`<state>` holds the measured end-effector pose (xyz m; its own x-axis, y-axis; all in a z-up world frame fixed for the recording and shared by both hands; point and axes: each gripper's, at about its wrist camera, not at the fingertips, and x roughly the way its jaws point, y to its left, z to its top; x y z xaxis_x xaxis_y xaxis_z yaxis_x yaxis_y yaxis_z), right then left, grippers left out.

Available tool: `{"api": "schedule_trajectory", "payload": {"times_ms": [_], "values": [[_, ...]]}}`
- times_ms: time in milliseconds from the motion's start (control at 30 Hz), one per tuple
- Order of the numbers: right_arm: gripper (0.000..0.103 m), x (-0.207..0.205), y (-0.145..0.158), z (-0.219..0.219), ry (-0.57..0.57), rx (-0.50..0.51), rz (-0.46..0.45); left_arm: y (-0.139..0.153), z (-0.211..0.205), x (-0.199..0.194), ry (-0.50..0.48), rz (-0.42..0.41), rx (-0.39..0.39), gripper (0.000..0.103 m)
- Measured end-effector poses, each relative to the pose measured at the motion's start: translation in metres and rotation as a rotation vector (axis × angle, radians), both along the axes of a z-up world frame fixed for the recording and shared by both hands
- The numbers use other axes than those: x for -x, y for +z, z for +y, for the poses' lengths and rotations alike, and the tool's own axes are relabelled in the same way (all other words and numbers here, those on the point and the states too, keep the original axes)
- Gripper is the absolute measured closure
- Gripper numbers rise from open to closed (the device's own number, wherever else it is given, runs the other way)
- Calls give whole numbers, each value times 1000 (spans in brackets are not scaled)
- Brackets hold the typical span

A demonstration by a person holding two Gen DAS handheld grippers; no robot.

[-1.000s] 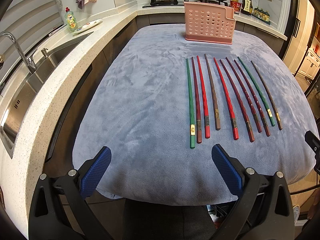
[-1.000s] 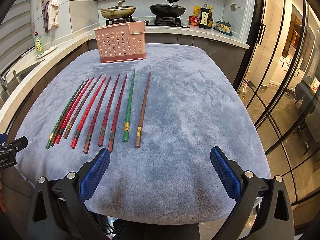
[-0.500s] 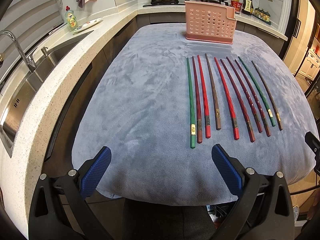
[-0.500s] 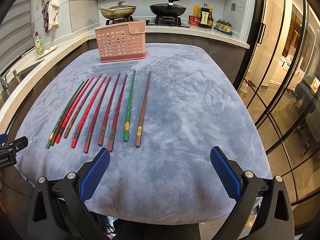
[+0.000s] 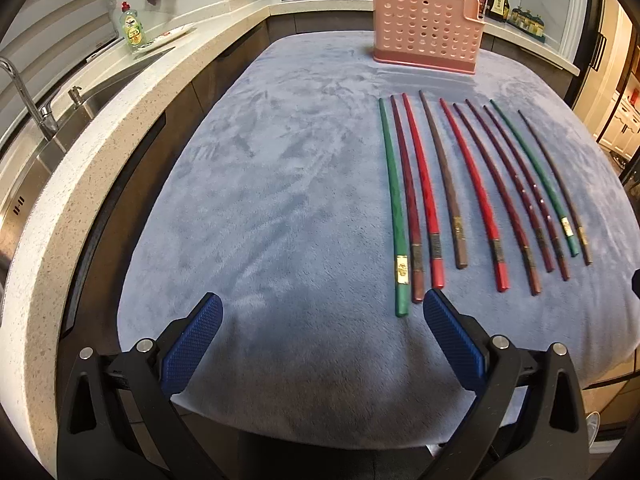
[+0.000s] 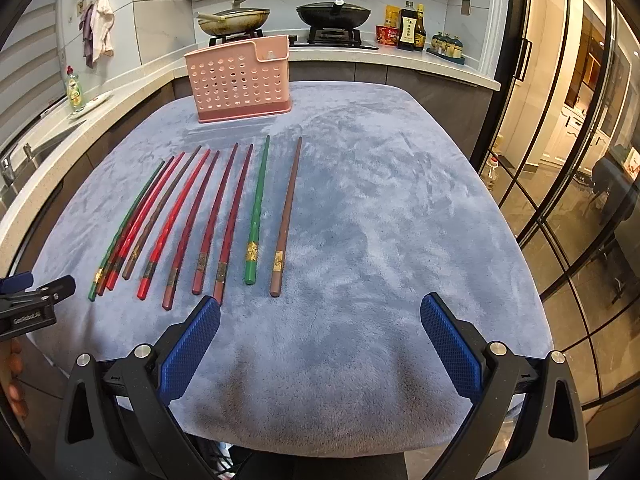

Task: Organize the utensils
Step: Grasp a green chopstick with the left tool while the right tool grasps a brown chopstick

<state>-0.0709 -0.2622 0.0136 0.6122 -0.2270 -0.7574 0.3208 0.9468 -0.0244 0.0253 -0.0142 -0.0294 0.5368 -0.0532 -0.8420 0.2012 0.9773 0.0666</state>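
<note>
Both pairs of jaws stand wide apart and hold nothing: the left gripper [image 5: 322, 330] sits low in the frame of its own view over the near edge of the desk [image 5: 280, 216], and the right gripper [image 6: 320, 330] does the same in the right wrist view. Just beyond them, ten chopsticks [image 6: 208, 216] lie in a loose row on the grey cloth, thick ends toward the grippers and tips toward the far side. In the left view the green chopstick [image 5: 394, 200] at the left of the row ends just ahead of the right-hand finger, so I'd say it is the natural first pick for that side. In the right view the brown chopstick [image 6: 286, 216] lies a little apart from its neighbours and looks the easiest to take cleanly. The sticks at the lower left of the right view crowd together and touch, so closing there would probably catch two at once. A grasp near the banded thick end, across the stick, ought to give the best control. Farther back, in the upper middle of both views, stands the pink perforated holder [image 6: 240, 80], upright and apparently empty, so each stick will likely need tipping upright before going in.
</note>
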Motion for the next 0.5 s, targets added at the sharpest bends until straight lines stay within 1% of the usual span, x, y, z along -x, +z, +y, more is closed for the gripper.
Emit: {"api": "schedule_trajectory", "payload": {"times_ms": [167, 367, 500], "values": [[7, -7, -6, -2, -3, -8, 21, -10, -1, -8, -7, 20, 3, 7], [7, -17, -10, 0, 11, -5, 36, -19, -1, -17, 2, 33, -16, 7], [7, -22, -13, 2, 14, -3, 47, -21, -2, -20, -4, 40, -6, 7]]}}
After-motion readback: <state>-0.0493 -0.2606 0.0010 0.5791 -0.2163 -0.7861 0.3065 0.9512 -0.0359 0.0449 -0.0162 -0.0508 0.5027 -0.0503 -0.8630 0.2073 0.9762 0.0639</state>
